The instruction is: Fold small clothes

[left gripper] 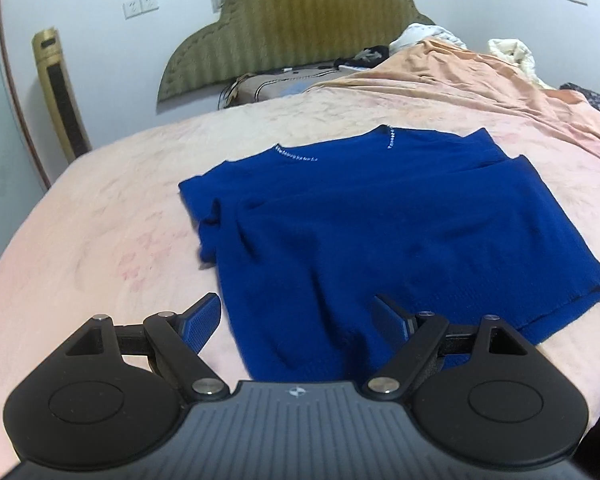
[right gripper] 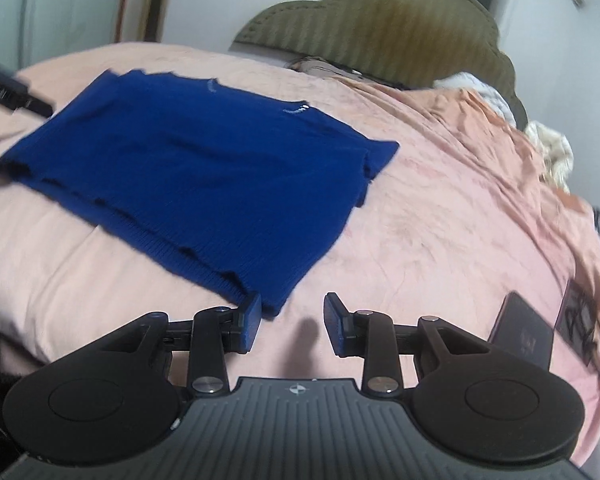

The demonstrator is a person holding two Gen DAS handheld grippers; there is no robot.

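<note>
A blue knit sweater (left gripper: pixel 380 224) lies flat on the pink bed, sleeves folded in, neckline with white beads toward the headboard. My left gripper (left gripper: pixel 296 304) is open over the sweater's near left hem, holding nothing. In the right wrist view the sweater (right gripper: pixel 204 168) lies to the upper left. My right gripper (right gripper: pixel 292 306) is open and empty just off the sweater's near right hem corner, its left finger (right gripper: pixel 250 324) beside that corner. The left gripper's black body (right gripper: pixel 4 88) shows at the far left edge.
The pink bedsheet (left gripper: pixel 100 220) covers the bed. An orange blanket (left gripper: pixel 480 80) and a pile of clothes (left gripper: pixel 512 56) lie near the olive headboard (left gripper: pixel 292 28). A dark phone (right gripper: pixel 524 332) and a printed card (right gripper: pixel 580 320) lie on the bed at right.
</note>
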